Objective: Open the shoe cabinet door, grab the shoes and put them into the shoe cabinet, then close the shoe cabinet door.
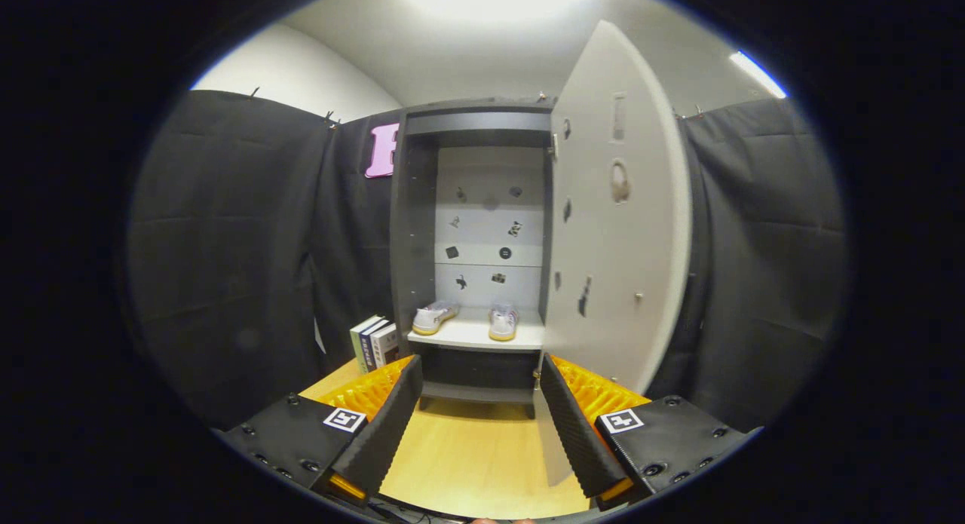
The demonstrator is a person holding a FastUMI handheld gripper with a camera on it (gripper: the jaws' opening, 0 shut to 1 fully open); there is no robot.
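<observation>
With both shoes (467, 318) on the cabinet (413, 230) shelf and my gripper (476, 426) empty, fingers spread, I judge closing the open door (618, 215) comes next, from its right side

The scene is viewed from a camera carried on the gripper (478, 418), aimed forward along its two spread fingers, which hold nothing. The cabinet (473, 230) is faced squarely from a short way back above the wooden table (467, 456), with its open door (618, 207) swung out to the right.
</observation>
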